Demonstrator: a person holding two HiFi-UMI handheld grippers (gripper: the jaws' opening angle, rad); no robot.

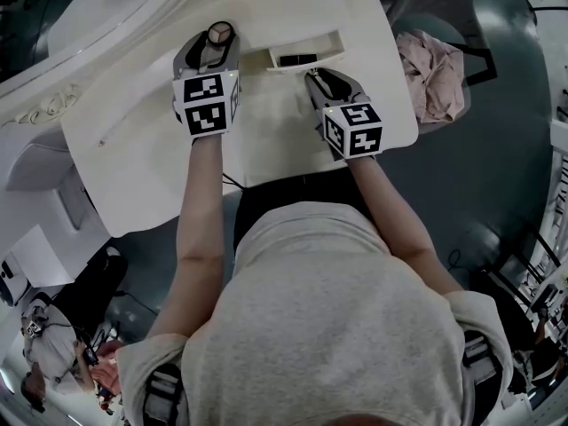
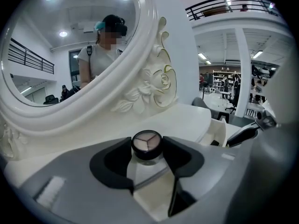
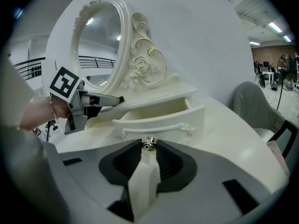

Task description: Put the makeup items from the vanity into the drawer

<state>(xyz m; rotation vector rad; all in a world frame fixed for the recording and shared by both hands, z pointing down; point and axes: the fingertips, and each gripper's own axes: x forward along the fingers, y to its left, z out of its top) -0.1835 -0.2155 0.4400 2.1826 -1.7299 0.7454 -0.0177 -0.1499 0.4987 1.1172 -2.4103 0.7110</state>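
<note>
No legible text, label, brand, number or sign is recorded anywhere in view. Only square black-and-white coded markers are noted, carried on the cube of the left hand-held gripper and the cube of the right hand-held gripper; no letters or digits can be read from them. Anything printed among the distant shelving is too small and blurred to be read.

Big open hall: mezzanine railing, distant shelves, lone vanity.
</note>
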